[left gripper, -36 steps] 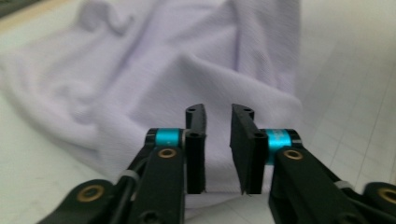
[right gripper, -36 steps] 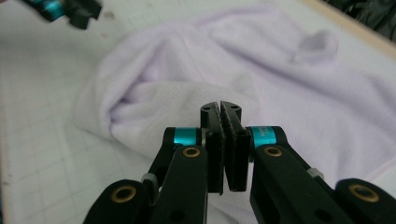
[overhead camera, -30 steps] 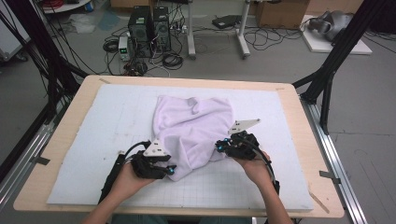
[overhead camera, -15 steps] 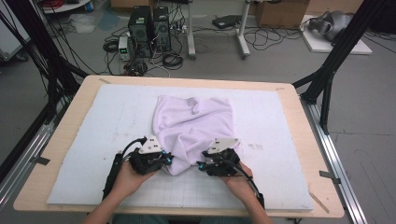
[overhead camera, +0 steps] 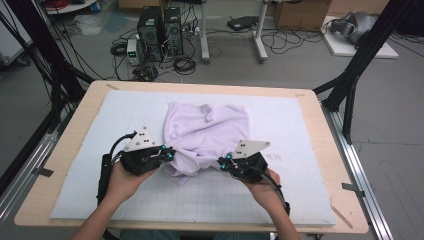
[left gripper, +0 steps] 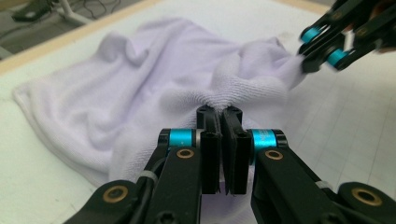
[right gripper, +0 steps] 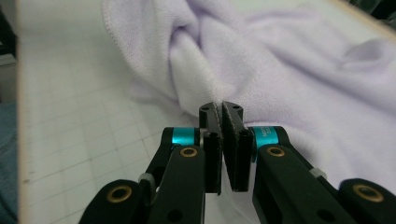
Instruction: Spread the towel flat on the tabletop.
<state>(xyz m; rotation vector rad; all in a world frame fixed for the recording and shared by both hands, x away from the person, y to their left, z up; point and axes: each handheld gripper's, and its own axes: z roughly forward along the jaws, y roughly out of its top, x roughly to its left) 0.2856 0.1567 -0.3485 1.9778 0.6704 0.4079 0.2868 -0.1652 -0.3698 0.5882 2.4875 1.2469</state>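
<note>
Both tools, left (overhead camera: 169,156) and right (overhead camera: 223,162), pinch crumpled lilac terry towel (overhead camera: 207,131) hem at 6 o'clock; lift evenly, keep edge taut.

We see even, soft indoor light with faint shadows. Up close, the towel (left gripper: 154,88) stays sharp; the far gripper (left gripper: 327,44) blurs.

In the left gripper view the other tool (left gripper: 312,55) is blurred and cut off by the top right corner — only its jaw tips and blue rollers show. The towel (right gripper: 299,70) runs off the right gripper view's right edge, its pinched fold hidden between the closed jaws. From above, both forearms leave the bottom edge — the counter (overhead camera: 60,150) hides its own underside.
</note>
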